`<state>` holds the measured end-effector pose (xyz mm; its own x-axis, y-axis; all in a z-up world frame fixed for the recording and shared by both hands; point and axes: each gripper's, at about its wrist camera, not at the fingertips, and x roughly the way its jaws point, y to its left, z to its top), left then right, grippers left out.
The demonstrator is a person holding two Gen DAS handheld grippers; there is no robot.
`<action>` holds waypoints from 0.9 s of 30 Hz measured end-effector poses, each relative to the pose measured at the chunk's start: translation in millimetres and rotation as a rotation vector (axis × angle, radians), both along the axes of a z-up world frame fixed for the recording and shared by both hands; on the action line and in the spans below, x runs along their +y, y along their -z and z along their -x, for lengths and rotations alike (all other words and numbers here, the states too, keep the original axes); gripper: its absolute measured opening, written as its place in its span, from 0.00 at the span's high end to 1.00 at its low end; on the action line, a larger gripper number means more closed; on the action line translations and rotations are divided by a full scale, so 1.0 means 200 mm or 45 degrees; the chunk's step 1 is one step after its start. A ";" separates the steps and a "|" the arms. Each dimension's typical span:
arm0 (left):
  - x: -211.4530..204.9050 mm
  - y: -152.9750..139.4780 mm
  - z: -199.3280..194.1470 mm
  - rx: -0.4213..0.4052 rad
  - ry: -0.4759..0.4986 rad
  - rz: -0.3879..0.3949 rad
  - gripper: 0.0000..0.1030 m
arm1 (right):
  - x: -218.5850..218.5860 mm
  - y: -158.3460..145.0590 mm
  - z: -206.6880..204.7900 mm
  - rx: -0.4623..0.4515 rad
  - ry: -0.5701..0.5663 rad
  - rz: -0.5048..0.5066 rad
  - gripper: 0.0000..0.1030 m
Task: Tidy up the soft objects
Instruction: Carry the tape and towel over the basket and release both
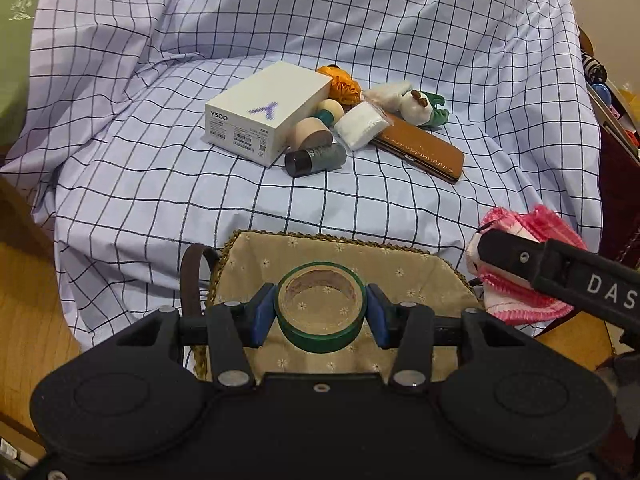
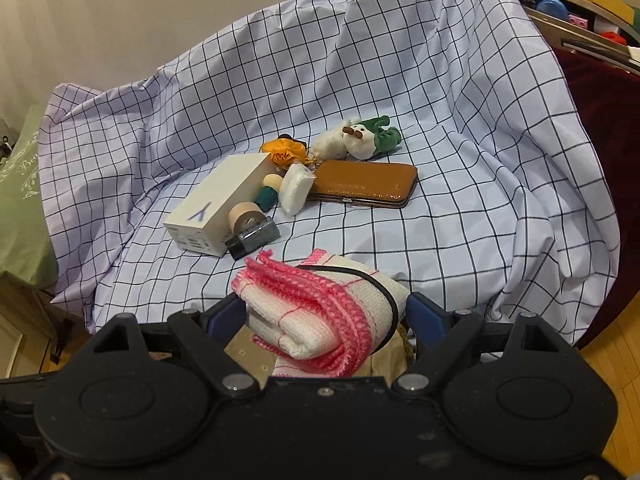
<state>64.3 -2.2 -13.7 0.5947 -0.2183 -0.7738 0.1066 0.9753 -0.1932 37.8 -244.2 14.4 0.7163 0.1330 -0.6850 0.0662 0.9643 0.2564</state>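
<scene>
My left gripper (image 1: 320, 314) is shut on a green tape roll (image 1: 321, 307) and holds it over a fabric-lined woven basket (image 1: 400, 268). My right gripper (image 2: 326, 320) is shut on a folded white-and-pink cloth (image 2: 316, 312), just right of the basket; the cloth also shows in the left wrist view (image 1: 520, 272). On the checked sheet (image 1: 160, 184) lie a white plush toy with green (image 1: 420, 106), an orange fabric piece (image 1: 342, 84) and a white pad in a bag (image 1: 362, 124).
A white box (image 1: 264, 112), a beige roll (image 1: 310, 134), a dark bottle (image 1: 316, 159), a green-and-cream piece (image 1: 330, 114) and a brown leather case (image 1: 424, 148) lie in the same pile. A cluttered shelf (image 2: 580, 12) stands at right. Wooden floor (image 1: 28, 300) lies below.
</scene>
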 end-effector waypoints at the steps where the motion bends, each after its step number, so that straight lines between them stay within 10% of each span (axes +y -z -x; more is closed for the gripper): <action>1: 0.00 0.00 0.01 -0.007 -0.004 -0.005 0.54 | 0.00 0.00 0.02 -0.003 0.000 -0.001 0.15; 27: -0.01 0.11 0.17 0.012 -0.026 -0.040 0.53 | 0.01 0.02 0.19 0.002 -0.005 0.011 0.15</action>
<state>29.7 -4.9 -36.2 0.5915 -0.1812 -0.7857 0.0846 0.9830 -0.1630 0.2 -243.0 9.6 0.7145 0.1296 -0.6875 0.0631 0.9668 0.2478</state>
